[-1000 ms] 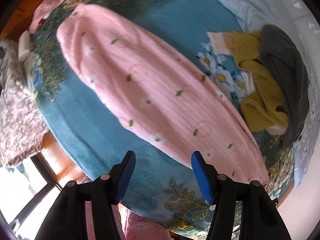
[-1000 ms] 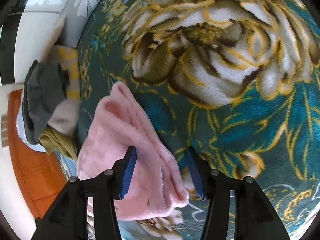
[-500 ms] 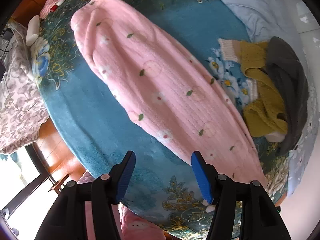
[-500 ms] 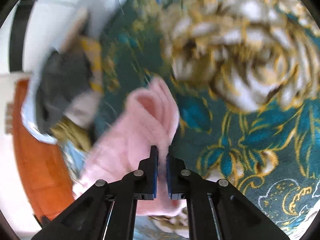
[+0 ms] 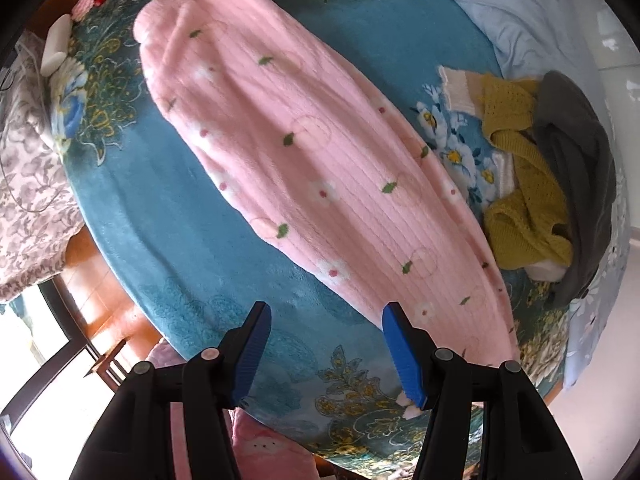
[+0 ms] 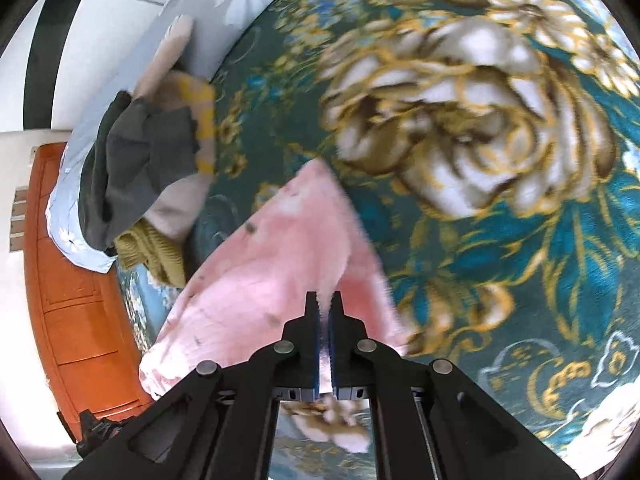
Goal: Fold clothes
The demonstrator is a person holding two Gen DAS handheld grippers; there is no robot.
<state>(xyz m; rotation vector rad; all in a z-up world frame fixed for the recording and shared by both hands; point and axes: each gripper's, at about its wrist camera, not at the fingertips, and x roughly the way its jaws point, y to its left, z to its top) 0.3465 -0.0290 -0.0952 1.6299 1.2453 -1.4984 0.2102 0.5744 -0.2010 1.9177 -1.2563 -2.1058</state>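
A long pink fleece garment (image 5: 304,160) with small flowers and leaves lies stretched diagonally across the teal floral blanket (image 5: 168,216) in the left wrist view. My left gripper (image 5: 325,312) hovers open above the blanket, its right finger next to the garment's near edge. In the right wrist view my right gripper (image 6: 325,300) is shut on the end of the pink garment (image 6: 256,272), which lifts off the blanket (image 6: 520,240) in a fold.
A pile of mustard knit (image 5: 524,184), dark grey (image 5: 576,168) and cream clothes lies at the right of the bed; the dark grey piece (image 6: 136,160) shows again at the left in the right wrist view. Pale blue bedding (image 5: 532,12) lies beyond. A patterned pillow (image 5: 28,184) and an orange wooden door (image 6: 76,280) flank the bed.
My right gripper closed on the end of the pink garment and raised it. My left gripper stayed open and drew back, so more of the garment shows.
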